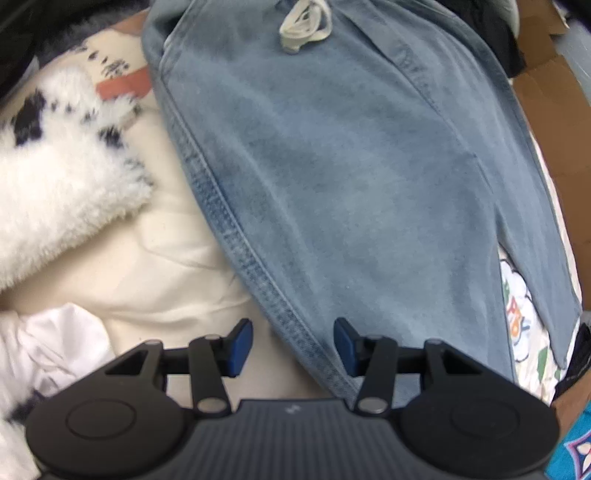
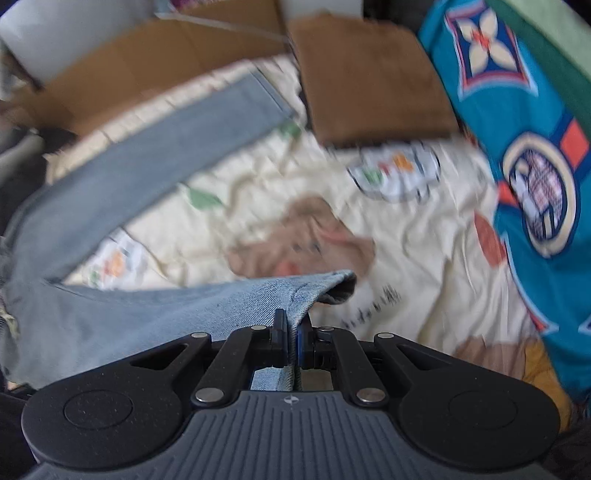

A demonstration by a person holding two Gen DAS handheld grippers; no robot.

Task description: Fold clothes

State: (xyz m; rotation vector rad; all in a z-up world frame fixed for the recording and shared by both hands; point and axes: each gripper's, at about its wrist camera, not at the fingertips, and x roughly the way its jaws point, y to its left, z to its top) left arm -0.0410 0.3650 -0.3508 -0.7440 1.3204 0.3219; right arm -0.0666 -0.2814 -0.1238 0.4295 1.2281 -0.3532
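in the left wrist view, going left to right: a fluffy white blanket with dark spots (image 1: pixel 62 199) is bunched up at the left edge, some white cloth (image 1: pixel 48 343) sits below it, then a cream sheet (image 1: pixel 173 273). the light blue jeans (image 1: pixel 351 177) fill the middle, spread on the bed with the waist at the top and a pale drawstring (image 1: pixel 304 27) knotted there. cardboard (image 1: pixel 543 96) shows at the right edge. the left gripper (image 1: pixel 293 345) hangs over the jeans' stitched side seam with its jaws wide apart, blue pads showing, nothing between them.

the right wrist view is pretty blurry. one jeans leg (image 2: pixel 159 136) runs diagonally across the cream printed sheet (image 2: pixel 424 258), and the other leg's hem (image 2: pixel 295 291) is lifted off the bed. the right gripper (image 2: pixel 291 341) has its jaws pinched tight on that hem, denim poking through between them. further right there's a brown folded cloth (image 2: pixel 369 81) and a teal patterned fabric (image 2: pixel 524 129).
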